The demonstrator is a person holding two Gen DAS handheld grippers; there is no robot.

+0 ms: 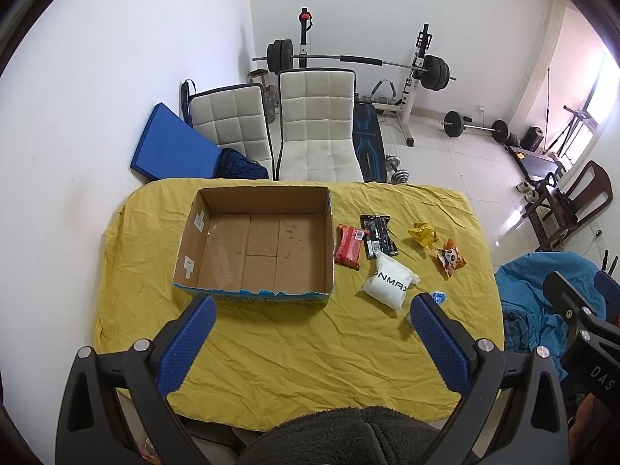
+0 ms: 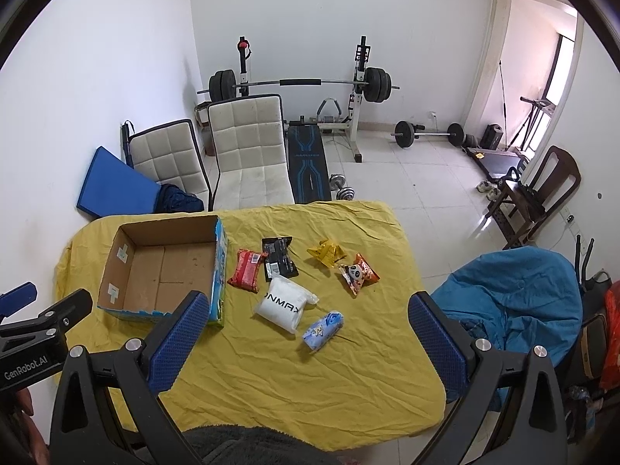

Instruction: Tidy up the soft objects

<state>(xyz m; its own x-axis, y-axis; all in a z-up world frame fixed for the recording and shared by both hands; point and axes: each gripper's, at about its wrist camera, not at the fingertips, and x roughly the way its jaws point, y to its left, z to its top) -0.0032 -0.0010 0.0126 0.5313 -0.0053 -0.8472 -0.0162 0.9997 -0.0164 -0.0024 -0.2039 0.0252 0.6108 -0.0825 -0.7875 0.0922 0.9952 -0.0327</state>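
Observation:
An open, empty cardboard box (image 1: 263, 248) (image 2: 162, 271) sits on the left of the yellow-covered table (image 1: 294, 352) (image 2: 310, 372). To its right lie soft packets: a red one (image 1: 350, 246) (image 2: 248, 269), a black one (image 1: 378, 235) (image 2: 278, 258), a white pouch (image 1: 390, 286) (image 2: 285, 303), a yellow one (image 1: 423, 233) (image 2: 326, 252), an orange panda one (image 1: 450, 257) (image 2: 358, 273) and a blue-white one (image 2: 323, 329), partly hidden in the left wrist view (image 1: 438, 297). My left gripper (image 1: 310, 306) and right gripper (image 2: 310, 304) are open and empty above the table's near side.
Two white padded chairs (image 1: 316, 128) (image 2: 252, 151) stand behind the table, with a blue mat (image 1: 170, 145) against the wall. A barbell rack (image 2: 302, 85) and weights fill the back. A blue cloth-covered seat (image 2: 515, 302) stands right of the table.

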